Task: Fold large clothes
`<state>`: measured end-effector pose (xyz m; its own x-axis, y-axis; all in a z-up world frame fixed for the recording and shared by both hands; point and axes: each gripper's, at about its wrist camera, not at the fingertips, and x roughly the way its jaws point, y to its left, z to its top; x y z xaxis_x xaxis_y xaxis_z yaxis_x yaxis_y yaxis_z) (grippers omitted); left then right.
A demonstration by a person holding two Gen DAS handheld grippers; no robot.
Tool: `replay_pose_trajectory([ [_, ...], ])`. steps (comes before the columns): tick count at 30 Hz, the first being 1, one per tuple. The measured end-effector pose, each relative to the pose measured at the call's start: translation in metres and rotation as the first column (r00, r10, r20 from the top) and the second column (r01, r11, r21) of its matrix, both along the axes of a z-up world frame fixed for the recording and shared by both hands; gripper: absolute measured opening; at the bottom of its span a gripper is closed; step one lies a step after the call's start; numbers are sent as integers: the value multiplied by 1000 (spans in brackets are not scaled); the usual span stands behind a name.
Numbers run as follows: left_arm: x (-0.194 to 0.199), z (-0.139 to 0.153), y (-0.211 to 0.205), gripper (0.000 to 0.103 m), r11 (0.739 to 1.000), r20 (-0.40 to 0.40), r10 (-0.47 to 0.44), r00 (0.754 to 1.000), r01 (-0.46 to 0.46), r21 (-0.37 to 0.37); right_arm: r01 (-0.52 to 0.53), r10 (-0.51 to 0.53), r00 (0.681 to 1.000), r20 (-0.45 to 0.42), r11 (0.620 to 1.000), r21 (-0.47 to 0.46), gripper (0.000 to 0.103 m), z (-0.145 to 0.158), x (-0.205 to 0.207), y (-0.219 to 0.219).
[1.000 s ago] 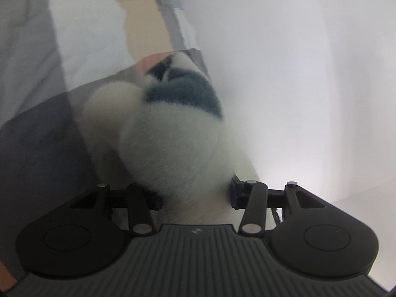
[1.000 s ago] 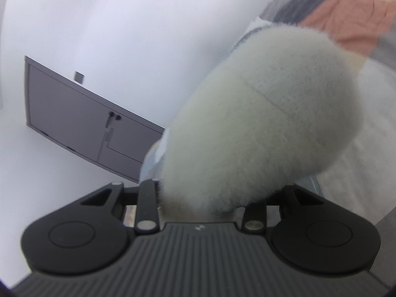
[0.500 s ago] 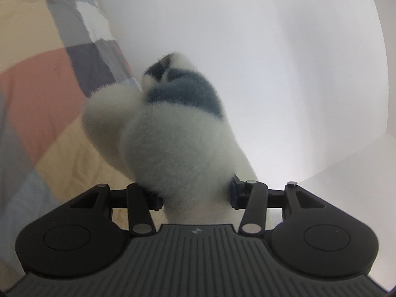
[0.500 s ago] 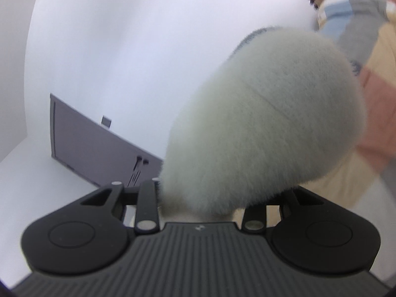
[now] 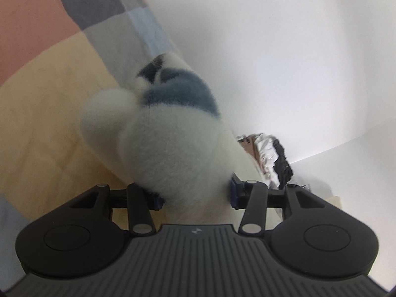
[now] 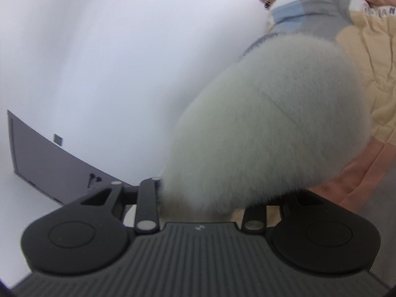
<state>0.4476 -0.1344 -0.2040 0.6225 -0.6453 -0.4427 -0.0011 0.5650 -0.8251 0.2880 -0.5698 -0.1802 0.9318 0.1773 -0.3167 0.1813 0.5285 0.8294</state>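
1. The left gripper (image 5: 195, 199), a black two-finger tool with blue-edged pads, is clamped on a bunched fold of a fluffy white fleece garment with a blue-grey patch (image 5: 163, 133).
2. The fleece fills the gap between both pads and bulges upward and forward from them, so the fingertips themselves are hidden in the pile.
3. The blue-grey patch sits on the far upper side of the bundle, with a small dark detail at its tip.
4. Behind the fleece in the left wrist view lies a quilted patchwork bedspread in peach, terracotta, grey and pale blue squares (image 5: 49, 113).
5. To the right of the bundle, against a plain white wall (image 5: 284, 49), stands a blurred heap of crumpled white and black material (image 5: 272, 158); what it is cannot be told.
6. The right gripper (image 6: 201, 201) is likewise closed on the fleece, here a plain pale rounded mass (image 6: 272, 133) that covers the right finger.
7. In the right wrist view the bedspread (image 6: 376, 57) lies to the right, and a dark grey cabinet with small handles (image 6: 57, 165) stands low on the left by the wall.
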Motion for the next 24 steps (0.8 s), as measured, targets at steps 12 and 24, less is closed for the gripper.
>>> replay_pose_trajectory([
  [12, 16, -47, -17, 54, 978, 151, -112, 982, 82, 191, 65, -66, 997, 46, 998, 15, 43, -84, -20, 9],
  [24, -1, -63, -10, 65, 971, 104, -135, 985, 111, 211, 109, -111, 994, 23, 992, 62, 58, -106, -32, 10],
])
